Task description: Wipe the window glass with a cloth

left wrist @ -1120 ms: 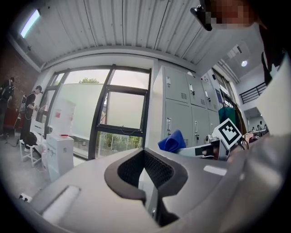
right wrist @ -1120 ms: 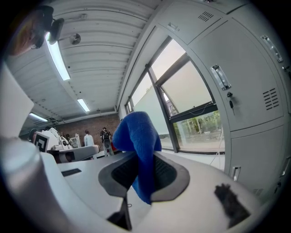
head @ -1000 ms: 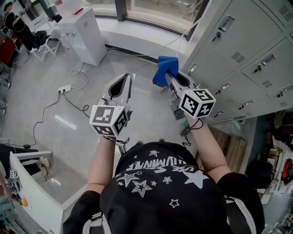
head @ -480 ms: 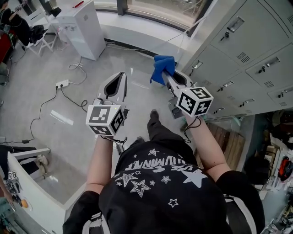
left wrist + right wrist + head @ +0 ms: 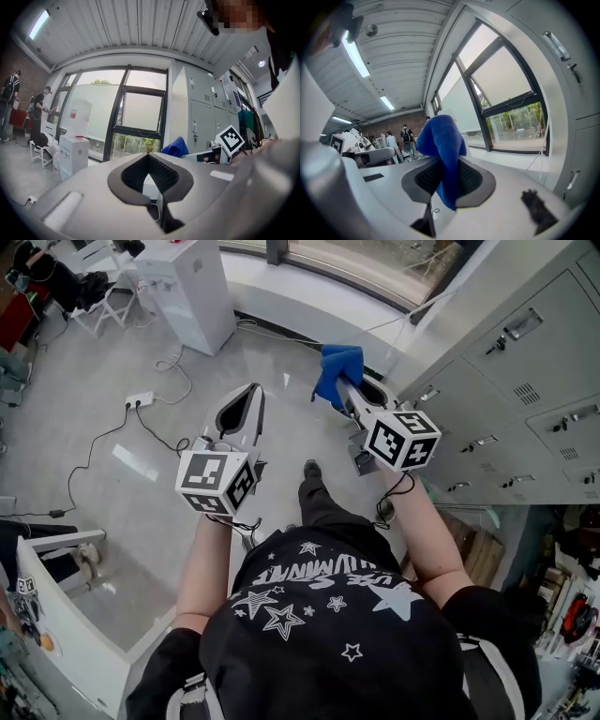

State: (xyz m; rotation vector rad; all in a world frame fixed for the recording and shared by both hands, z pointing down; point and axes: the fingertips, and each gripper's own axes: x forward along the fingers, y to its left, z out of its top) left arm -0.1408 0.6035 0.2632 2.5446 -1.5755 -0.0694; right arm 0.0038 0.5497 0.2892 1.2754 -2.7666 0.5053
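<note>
The window glass (image 5: 366,259) runs across the far side, ahead of the person. Lockers (image 5: 525,371) line the right, and a standing unit (image 5: 202,292) sits far left, near the window. A power strip (image 5: 139,399) lies on the floor (image 5: 94,474), left of the left gripper (image 5: 251,395). The cloth (image 5: 337,371) sits between the fingers (image 5: 473,180) of the right gripper (image 5: 343,388) (the one nearer the lockers).

Cloth (image 5: 440,140): blue napped fabric, soft and matt, was pinched between the black cross-ribbed pads (image 5: 472,178) of the right gripper (image 5: 446,174), whose shell was smooth matt pale-grey plastic, as was the left gripper (image 5: 149,161). Lockers (image 5: 525,381) were smooth light-grey painted metal with bright metal handles (image 5: 521,326). Floor (image 5: 112,427) was grey, polished and glossy; window glass (image 5: 140,110) was smooth, in a dark matt frame (image 5: 115,112).
</note>
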